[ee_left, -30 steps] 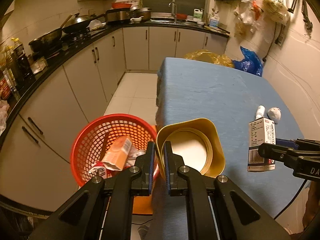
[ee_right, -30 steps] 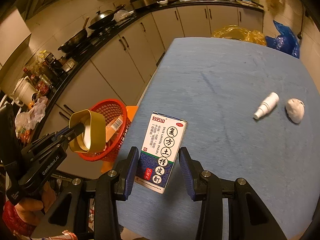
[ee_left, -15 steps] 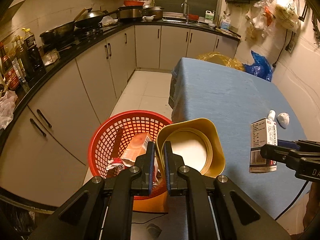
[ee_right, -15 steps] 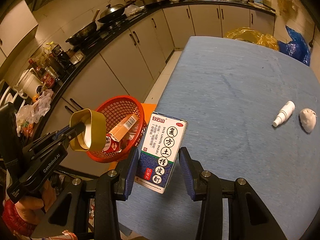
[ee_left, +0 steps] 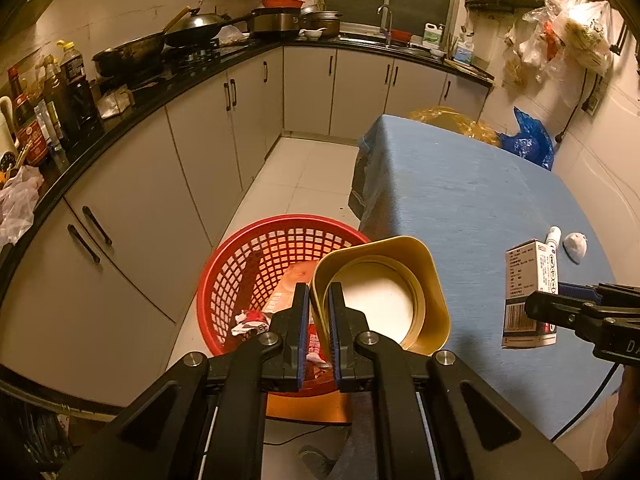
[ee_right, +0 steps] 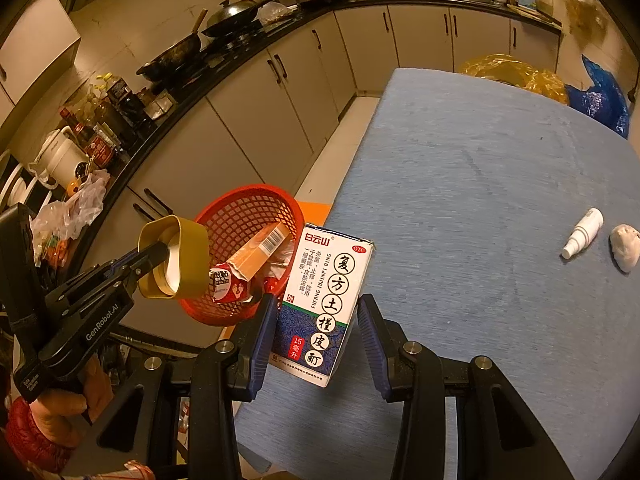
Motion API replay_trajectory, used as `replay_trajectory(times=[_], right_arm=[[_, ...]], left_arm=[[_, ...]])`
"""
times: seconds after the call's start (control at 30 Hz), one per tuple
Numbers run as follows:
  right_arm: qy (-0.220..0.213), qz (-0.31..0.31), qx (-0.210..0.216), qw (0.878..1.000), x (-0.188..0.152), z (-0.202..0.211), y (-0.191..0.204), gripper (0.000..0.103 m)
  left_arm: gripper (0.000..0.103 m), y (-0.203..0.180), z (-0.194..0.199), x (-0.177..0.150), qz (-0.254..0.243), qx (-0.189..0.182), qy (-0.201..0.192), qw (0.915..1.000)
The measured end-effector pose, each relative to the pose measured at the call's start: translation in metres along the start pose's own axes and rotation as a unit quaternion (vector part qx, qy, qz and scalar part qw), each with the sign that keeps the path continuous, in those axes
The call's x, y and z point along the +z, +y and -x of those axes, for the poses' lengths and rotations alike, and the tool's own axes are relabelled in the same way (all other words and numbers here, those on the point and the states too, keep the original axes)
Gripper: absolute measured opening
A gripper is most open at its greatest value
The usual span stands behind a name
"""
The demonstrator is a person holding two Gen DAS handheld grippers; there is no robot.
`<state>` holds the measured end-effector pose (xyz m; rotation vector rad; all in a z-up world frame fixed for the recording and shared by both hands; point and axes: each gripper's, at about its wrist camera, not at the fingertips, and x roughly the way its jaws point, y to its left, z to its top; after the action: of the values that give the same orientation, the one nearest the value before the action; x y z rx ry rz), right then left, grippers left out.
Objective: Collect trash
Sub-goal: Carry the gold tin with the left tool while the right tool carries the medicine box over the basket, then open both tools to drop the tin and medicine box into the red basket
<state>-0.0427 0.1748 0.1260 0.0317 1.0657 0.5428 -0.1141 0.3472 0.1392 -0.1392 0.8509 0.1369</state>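
left gripper (ee_left: 319, 312) pinching the wall of the gold cup (ee_left: 384, 292) — hanging over the red basket (ee_left: 256, 256) | right gripper (ee_right: 318, 320) clamping the medicine box (ee_right: 326, 300) above the table (ee_right: 480, 184) edge | spray bottle (ee_right: 582, 232) and crumpled wad (ee_right: 626, 246) — lying on the cloth

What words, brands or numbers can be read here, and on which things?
"白云山", "OTC", "复方土槿皮酊", "15毫升": box, held by the right gripper.
"GenRobot.AI": left gripper.
"D": right gripper, left view; the rest is cut off.
Box's small print, barcodes, basket wrappers, counter bottles: too small or blurred.
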Motion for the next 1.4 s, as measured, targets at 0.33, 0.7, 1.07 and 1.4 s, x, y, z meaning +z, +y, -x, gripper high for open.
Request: replay_trajectory(times=[0.33, 0.7, 1.07, 1.4], right_arm=[[0.009, 0.005, 0.010, 1.000, 0.007, -0.016, 0.012, 0.045], [0.018, 0.022, 0.023, 0.999, 0.023, -0.037, 0.036, 0.045], [0.043, 0.053, 0.037, 0.997, 0.034, -0.069, 0.062, 0.045], [0.057, 0.061, 0.043, 0.996, 0.045, -0.088, 0.068, 0.045]], left_arm=[[0.009, 0.023, -0.005, -0.006, 0.012, 0.011, 0.010, 0.9998], [0.009, 0.048, -0.011, -0.011, 0.031, 0.026, 0.021, 0.9990], [0.009, 0.058, -0.019, -0.017, 0.046, 0.039, 0.033, 0.9976], [0.009, 0.065, -0.025, -0.016, 0.050, 0.049, 0.038, 0.9969]])
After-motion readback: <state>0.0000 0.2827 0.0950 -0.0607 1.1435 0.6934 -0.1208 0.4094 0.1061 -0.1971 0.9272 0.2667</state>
